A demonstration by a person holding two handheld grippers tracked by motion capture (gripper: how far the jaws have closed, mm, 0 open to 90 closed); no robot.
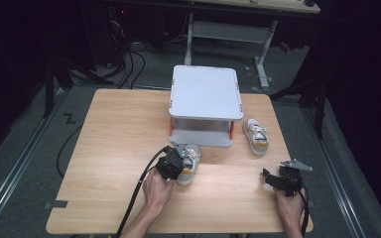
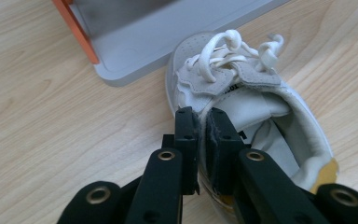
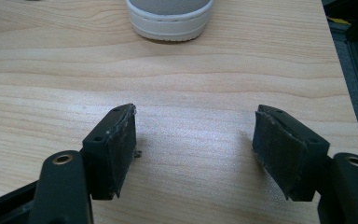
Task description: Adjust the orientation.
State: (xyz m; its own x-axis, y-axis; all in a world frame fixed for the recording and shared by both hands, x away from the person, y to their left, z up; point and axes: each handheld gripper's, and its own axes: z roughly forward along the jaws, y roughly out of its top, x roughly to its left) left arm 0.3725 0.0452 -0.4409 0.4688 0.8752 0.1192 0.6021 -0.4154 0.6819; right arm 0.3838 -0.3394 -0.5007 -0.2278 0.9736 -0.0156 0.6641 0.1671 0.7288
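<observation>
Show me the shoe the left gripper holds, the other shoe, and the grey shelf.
held shoe [image 2: 242, 100], left gripper view, on its tongue
other shoe [image 1: 256, 136], high view, on its laces
grey shelf [image 1: 206, 92], high view, on its top board

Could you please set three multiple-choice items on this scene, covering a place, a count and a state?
1. Where is the shoe held by the left claw?
A. Just in front of the grey shelf stand
B. On the stand's top
C. On the floor

2. How many shoes are on the table?
A. One
B. Two
C. Three

3. How is the right claw?
A. Shut on a shoe
B. Open over bare wood
C. Shut on a lace

Key: 1 A, its toe reaches the stand's base; 2 B, a second shoe lies right of the stand; 3 B, its pads stand wide apart.
</observation>
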